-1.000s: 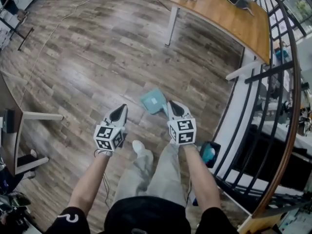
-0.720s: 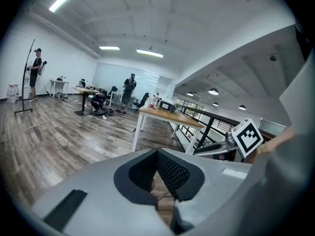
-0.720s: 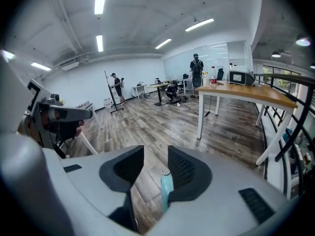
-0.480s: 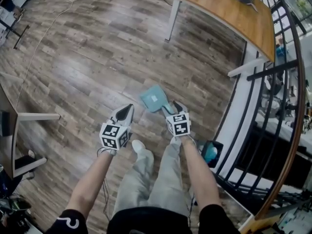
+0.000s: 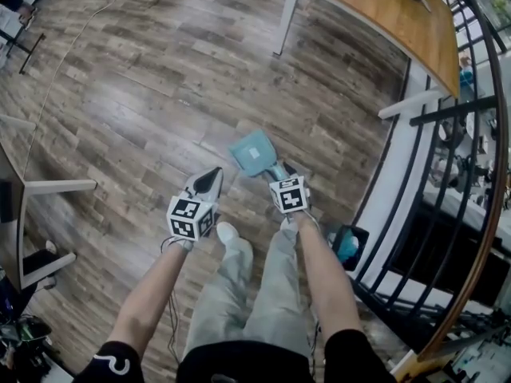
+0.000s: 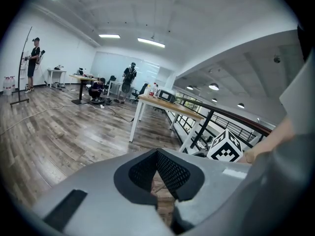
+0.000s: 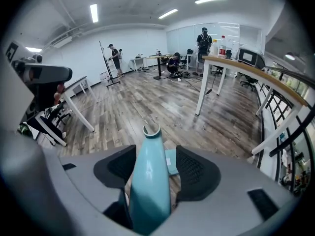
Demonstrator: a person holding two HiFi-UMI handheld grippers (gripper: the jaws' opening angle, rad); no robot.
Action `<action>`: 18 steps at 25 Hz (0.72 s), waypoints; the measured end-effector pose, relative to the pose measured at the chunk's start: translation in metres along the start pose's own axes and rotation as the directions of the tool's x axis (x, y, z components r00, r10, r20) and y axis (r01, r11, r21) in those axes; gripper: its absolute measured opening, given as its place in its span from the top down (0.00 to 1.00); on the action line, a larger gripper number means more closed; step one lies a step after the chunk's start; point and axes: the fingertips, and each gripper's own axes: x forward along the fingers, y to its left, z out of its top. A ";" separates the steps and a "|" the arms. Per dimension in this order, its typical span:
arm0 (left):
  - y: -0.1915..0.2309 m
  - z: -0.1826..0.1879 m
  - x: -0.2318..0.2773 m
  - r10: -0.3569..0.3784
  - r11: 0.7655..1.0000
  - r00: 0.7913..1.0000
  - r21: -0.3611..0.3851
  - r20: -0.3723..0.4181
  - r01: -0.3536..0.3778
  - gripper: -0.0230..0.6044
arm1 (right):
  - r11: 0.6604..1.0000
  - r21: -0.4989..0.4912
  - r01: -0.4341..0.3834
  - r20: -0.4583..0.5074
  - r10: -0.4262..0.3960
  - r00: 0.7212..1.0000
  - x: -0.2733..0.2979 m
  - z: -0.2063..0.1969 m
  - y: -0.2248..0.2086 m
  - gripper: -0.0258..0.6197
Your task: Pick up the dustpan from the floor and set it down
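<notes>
The teal dustpan [image 5: 253, 151] lies flat on the wood-plank floor [image 5: 144, 94], just ahead of the person's feet. Its pan end points toward 11 o'clock and its handle [image 5: 274, 170] runs back toward 5 o'clock into the right gripper [image 5: 281, 175]. In the right gripper view the handle [image 7: 149, 178] stands upright between the two dark pads [image 7: 196, 171] and fills the gap between them, so the claw pinches it. The square pan shows just past the tips, down on the planks.

The left gripper [image 5: 213, 175] hangs at 9 o'clock of the right one, near it but clear of the dustpan. Its tips point toward 1 o'clock. In the left gripper view [image 6: 157, 168] the pads are pressed together with nothing between them, and only a sliver of floor shows below.

A pale shoe [image 5: 227, 234] sits between the two marker cubes, at 6 o'clock of the dustpan. A wooden table [image 5: 383, 22] on white legs stands at 1 o'clock, well apart from the dustpan. A dark metal railing [image 5: 451, 114] curves down the 3 o'clock side. A small teal object [image 5: 345, 250] lies at its foot, at 4 o'clock of the right gripper; what it is cannot be told.
</notes>
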 end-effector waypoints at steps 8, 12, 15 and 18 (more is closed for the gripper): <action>0.010 -0.008 0.005 0.015 1.000 1.000 -0.015 -0.018 -0.015 0.97 | 1.000 -0.003 0.004 -0.037 -0.004 0.999 0.010 -0.009 -0.001 0.75; 0.014 -0.008 0.006 0.020 1.000 1.000 -0.015 -0.022 -0.020 0.97 | 0.998 -0.061 0.019 -0.043 -0.021 0.999 0.009 -0.009 -0.002 0.82; 0.017 -0.005 0.005 0.024 1.000 0.999 -0.020 -0.027 -0.024 0.97 | 0.997 -0.075 0.026 -0.055 -0.031 0.998 0.008 -0.010 -0.003 0.82; 0.018 -0.004 0.005 0.030 0.999 0.999 -0.021 -0.026 -0.030 0.97 | 0.996 -0.089 0.026 -0.055 -0.031 0.998 0.005 -0.013 -0.005 0.83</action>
